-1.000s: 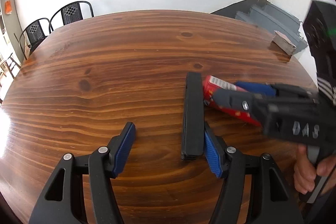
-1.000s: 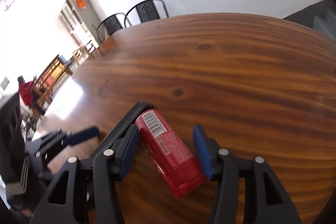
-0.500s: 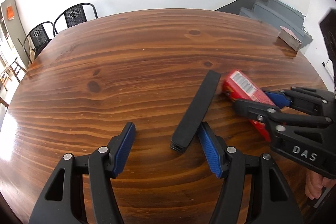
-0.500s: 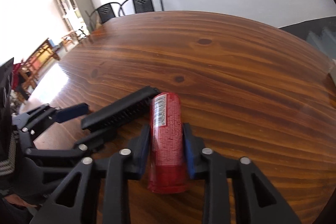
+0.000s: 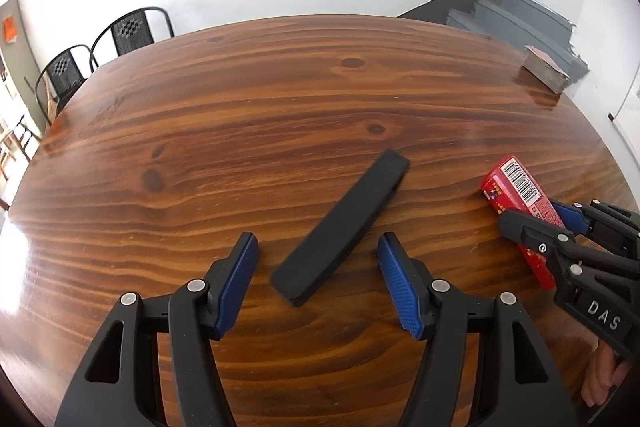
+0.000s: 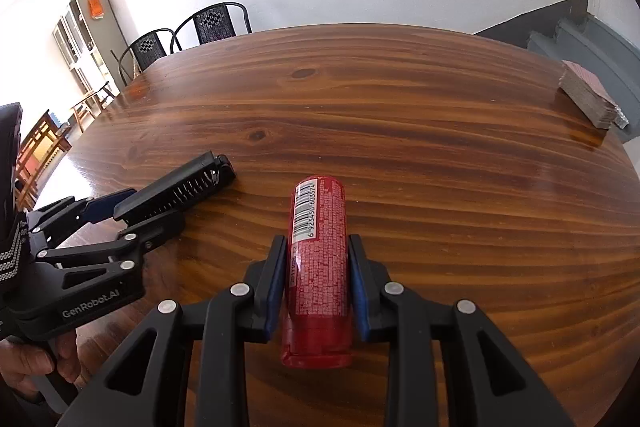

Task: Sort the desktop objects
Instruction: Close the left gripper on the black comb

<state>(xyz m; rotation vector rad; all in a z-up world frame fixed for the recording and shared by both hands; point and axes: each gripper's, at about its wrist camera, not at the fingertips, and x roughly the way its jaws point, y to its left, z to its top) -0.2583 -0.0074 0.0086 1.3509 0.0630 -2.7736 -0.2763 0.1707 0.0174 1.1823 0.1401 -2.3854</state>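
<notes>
A black comb lies slantwise on the wooden table. My left gripper is open, its blue pads on either side of the comb's near end without touching it. My right gripper is shut on a red packet with a barcode and holds it lengthwise just above the table. The packet and the right gripper show at the right in the left wrist view. The comb and the left gripper show at the left in the right wrist view.
A stack of cards sits at the table's far right edge, also in the right wrist view. Two black chairs stand beyond the far left edge. Grey stairs rise behind the table on the right.
My right gripper closed on the red packet and carried it right, away from the comb. The comb turned slantwise and now lies between my open left fingers.
</notes>
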